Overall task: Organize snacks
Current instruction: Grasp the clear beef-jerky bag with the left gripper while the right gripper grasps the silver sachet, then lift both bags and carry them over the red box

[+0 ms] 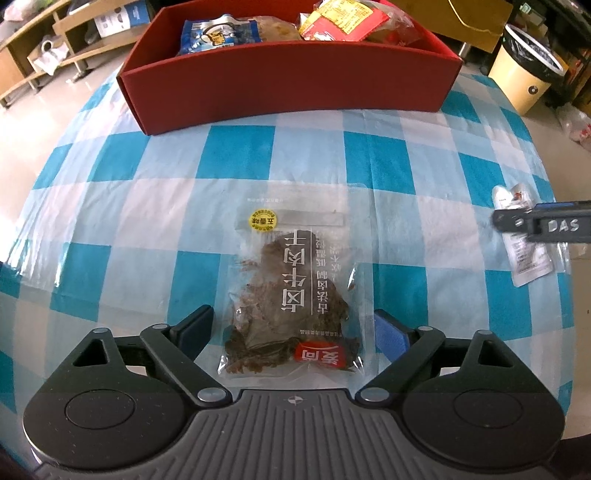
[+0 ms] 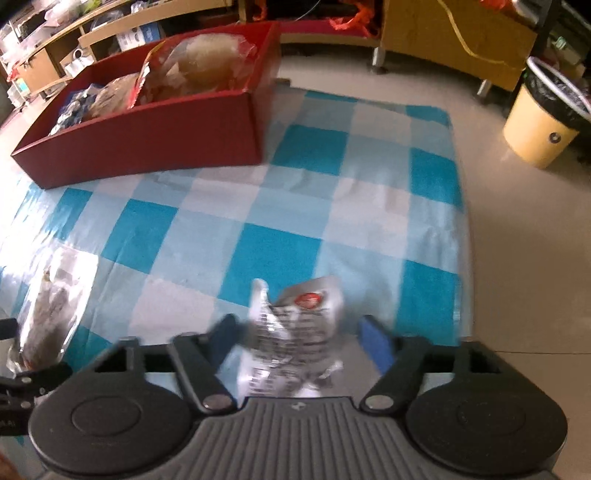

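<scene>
Left claw [image 1: 293, 332], seen from its own wrist camera: jaws set wide, pointing steeply down, one finger on each side of a clear packet of dark dried meat [image 1: 295, 295] with nothing pressing on it. The packet lies flat on the blue-and-white checked cloth [image 1: 147, 206] that covers the desk. It is a transparent pouch with a yellow round sticker near its far end, large white printed characters along its length, a red label at the near end and brown shredded contents showing through the film.

Right claw [image 2: 295, 332], seen from its own wrist camera: a small silvery sachet [image 2: 291, 328] stands crumpled between the fingers, its top tilted away. It bears a red round mark near the top and dense dark print lower down. The picture is blurred here, and whether the pads press on the sachet cannot be told. In the left wrist view the same sachet [image 1: 524, 240] lies at the right edge of the cloth, with a dark finger marked "DAS" crossing it.

A red box [image 1: 288, 92] sits at the far side of the cloth, well apart from both packets. It holds a blue-and-white bag [image 1: 218, 33], a pale packet and red-and-yellow wrappers [image 1: 340, 18]. A yellow bin [image 1: 524, 77] with a black liner stands on the floor beyond the cloth's right corner.
</scene>
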Available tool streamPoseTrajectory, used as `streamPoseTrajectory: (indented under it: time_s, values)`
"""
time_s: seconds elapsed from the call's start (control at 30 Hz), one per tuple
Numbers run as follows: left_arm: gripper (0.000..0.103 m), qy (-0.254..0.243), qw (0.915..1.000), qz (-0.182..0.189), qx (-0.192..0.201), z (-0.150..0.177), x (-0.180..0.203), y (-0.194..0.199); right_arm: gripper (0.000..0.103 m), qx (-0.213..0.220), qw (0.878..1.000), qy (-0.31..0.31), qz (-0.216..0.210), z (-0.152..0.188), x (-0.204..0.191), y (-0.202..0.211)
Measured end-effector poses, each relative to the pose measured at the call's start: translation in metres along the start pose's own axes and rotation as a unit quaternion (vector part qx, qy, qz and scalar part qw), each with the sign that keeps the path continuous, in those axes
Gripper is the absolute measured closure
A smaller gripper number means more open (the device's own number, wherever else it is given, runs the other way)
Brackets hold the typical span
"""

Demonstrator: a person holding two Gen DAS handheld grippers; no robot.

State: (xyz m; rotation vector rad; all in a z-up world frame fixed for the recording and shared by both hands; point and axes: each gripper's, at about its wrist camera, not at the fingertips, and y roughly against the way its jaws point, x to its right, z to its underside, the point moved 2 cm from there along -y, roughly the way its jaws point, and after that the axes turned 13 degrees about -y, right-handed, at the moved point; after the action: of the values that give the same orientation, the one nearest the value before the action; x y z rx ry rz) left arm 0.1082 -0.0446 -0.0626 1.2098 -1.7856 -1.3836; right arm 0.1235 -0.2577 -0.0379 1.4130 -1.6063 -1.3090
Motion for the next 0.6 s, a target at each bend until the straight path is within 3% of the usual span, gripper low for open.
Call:
streamPoseTrajectory:
  time_s: [0.13,0.47,0.6]
  values:
    - [0.01,0.002,1.0,-0.004,-0.002,-0.001,0.001,0.0,0.047,0.006,1.0,0.015,0.001,0.002,0.002,0.004]
    - [0.012,0.048,0.9978,0.046,0.012,-0.008,-0.015,0.011,0.047,0.031,0.996,-0.045,-0.076,-0.011,0.017,0.033]
    - [0.014,0.046,0.998,0.031,0.031,-0.011,-0.019,0.022,0.047,0.036,0.994,-0.041,-0.094,-0.015,0.005,0.038]
